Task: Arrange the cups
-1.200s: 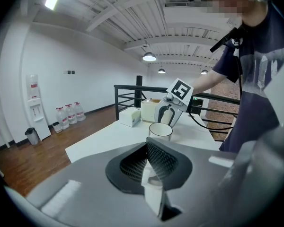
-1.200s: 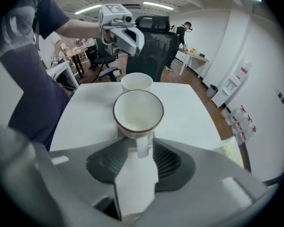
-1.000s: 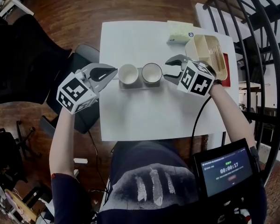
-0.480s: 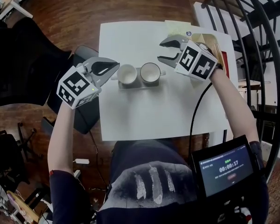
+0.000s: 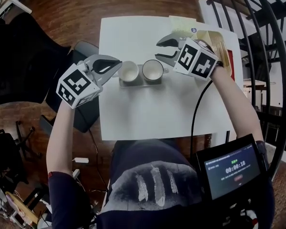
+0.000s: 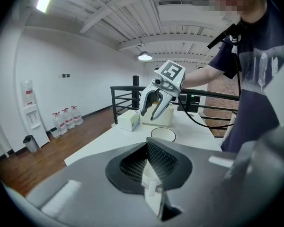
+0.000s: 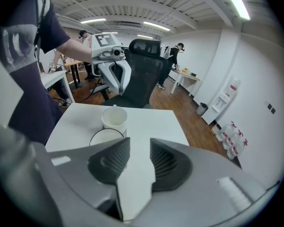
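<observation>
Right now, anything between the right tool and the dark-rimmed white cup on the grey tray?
Nothing visible. The right tool hangs clear of the dark-rimmed white cup, with only air and the white table between them. Its jaws have just been closing, with nothing between them.

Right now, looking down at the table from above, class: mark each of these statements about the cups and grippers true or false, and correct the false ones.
1. The left cup and the right cup stand side by side on a grey tray. True.
2. The right gripper holds a cup. False: its fingers are apart with nothing between them, though they have just been closing. It hangs above the table beside the right cup.
3. The left gripper has its fingers shut. True.
4. The pale box lies at the edge of the table nearest the person. False: it lies at the far edge.
</observation>
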The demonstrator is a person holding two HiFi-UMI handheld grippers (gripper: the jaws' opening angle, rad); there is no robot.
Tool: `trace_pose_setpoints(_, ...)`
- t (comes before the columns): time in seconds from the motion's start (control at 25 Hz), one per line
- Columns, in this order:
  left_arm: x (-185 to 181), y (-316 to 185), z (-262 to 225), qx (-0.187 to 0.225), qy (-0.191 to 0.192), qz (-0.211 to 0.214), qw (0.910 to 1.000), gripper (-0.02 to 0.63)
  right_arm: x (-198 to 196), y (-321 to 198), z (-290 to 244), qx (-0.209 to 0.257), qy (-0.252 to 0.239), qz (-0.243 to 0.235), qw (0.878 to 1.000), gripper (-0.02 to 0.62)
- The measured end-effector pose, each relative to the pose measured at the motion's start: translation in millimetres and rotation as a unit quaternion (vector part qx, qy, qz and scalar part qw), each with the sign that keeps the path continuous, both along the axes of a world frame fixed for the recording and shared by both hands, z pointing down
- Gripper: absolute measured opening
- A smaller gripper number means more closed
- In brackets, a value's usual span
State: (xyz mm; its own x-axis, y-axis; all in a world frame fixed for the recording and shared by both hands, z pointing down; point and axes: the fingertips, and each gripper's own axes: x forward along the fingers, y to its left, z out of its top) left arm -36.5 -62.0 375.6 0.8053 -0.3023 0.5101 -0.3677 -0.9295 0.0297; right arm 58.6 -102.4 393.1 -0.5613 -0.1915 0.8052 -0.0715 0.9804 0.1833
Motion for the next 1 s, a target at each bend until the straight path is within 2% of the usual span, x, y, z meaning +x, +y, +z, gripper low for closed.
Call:
trace_pose_setpoints(0.12,2.4,-0.8,1.6,-0.001,-0.004,0.006,1.0000,0.014,1.7,2.1,2.6,-0.004,0.002,-0.004,1.000,0.135)
trace_pose_setpoints(0.16,3.1,-2.3,0.7,-0.001,-0.002,0.005,1.0000,0.014,2.4,2.2,2.7,-0.004,0.001,-0.004,1.000,0.102)
trace_pose_setpoints(0.2,4.0,-4.0,-0.8,0.000,0.001,0.002,1.0000,0.014,2.7,2.2,3.0,-0.005,-0.001,-0.004,1.000,0.022)
trace_pose_setpoints(0.24,5.5,-5.8,-2.7,0.001,0.006,0.000,1.0000,0.014,3.0,2.7,4.0,-0.007,-0.002,-0.005,1.000,0.005)
trace_pose_setpoints(0.6,17.0,-16.8,-0.6,-0.006,0.009,0.005,0.9999,0.014,5.2,9.2,18.7,-0.044,-0.009,-0.024,0.999,0.005)
trace_pose_setpoints(1.0,24.6,-26.0,-1.5,-0.006,0.015,0.013,0.9998,0.014,5.1,11.2,26.6,-0.050,-0.008,-0.032,0.998,0.005)
